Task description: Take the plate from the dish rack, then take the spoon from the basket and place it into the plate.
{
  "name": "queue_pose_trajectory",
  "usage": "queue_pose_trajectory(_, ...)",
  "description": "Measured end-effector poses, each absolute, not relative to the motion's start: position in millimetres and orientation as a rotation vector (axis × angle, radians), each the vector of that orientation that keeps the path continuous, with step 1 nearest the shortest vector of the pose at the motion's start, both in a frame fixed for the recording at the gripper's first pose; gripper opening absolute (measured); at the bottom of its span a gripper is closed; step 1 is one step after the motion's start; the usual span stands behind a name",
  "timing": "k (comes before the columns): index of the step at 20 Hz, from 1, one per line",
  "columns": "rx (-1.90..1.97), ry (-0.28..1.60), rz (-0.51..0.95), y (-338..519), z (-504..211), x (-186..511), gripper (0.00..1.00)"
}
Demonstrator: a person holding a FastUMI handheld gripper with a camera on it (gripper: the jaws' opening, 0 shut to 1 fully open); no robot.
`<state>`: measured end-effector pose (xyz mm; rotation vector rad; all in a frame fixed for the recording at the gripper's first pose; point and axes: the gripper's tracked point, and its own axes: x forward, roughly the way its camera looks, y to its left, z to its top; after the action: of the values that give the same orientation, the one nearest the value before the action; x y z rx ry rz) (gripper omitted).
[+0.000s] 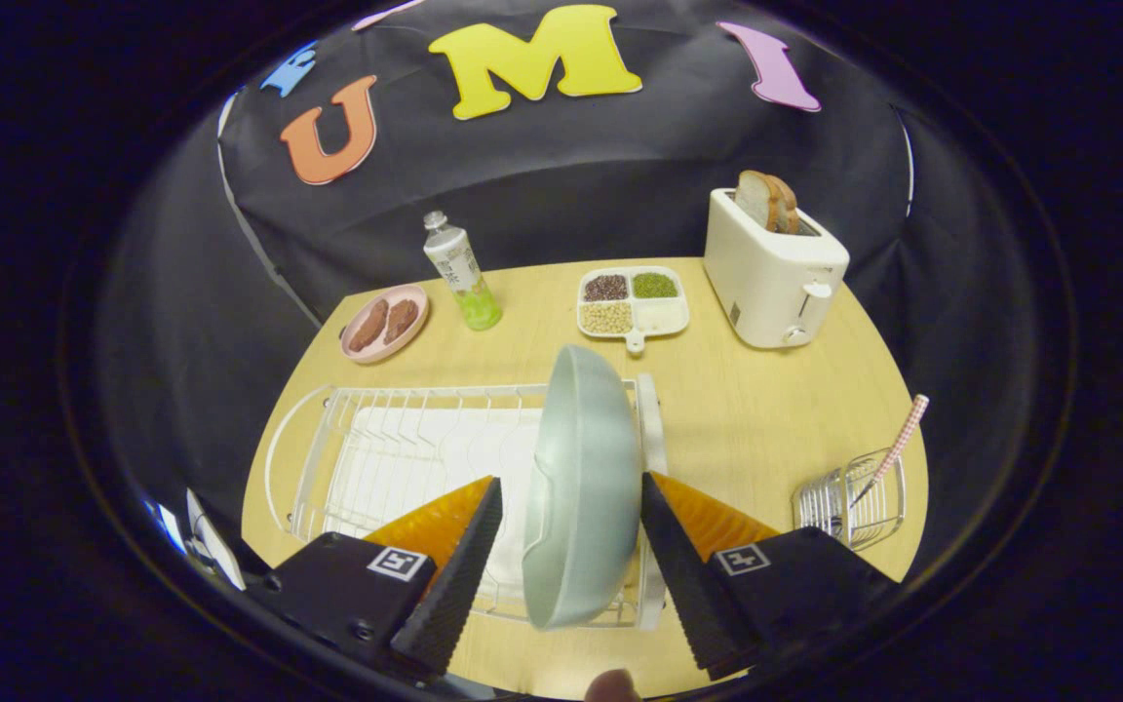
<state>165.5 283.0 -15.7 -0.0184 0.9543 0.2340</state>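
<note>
Standing on edge in the dish rack (406, 439), pale-green plate (581, 487) between open gripper (571, 502).

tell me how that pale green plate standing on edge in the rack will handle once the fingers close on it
The plate looks rigid, so it should not flex. Its glossy surface may slip against the gripper, whose fingers stand open on either side of it. Standing on edge in the dish rack, it could swing or tip when lifted.

Glossy against matt, as I see it.
The pale green glazed plate (581, 487) shines smooth; the white wire dish rack (406, 439) looks coated; the light wood-grain table (747, 409) looks matt.
</note>
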Motion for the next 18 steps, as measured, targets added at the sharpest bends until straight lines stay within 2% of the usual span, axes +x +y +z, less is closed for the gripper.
queue_pose_trajectory(6,-0.048,0.986,0.142,279.3,-25.2,173.7,0.61)
queue_pose_trajectory(9,-0.026,1.034,0.106,281.5,-31.2,169.3,0.41)
queue_pose_trajectory(18,-0.143,1.023,-0.047,271.7,-7.7,162.6,0.34)
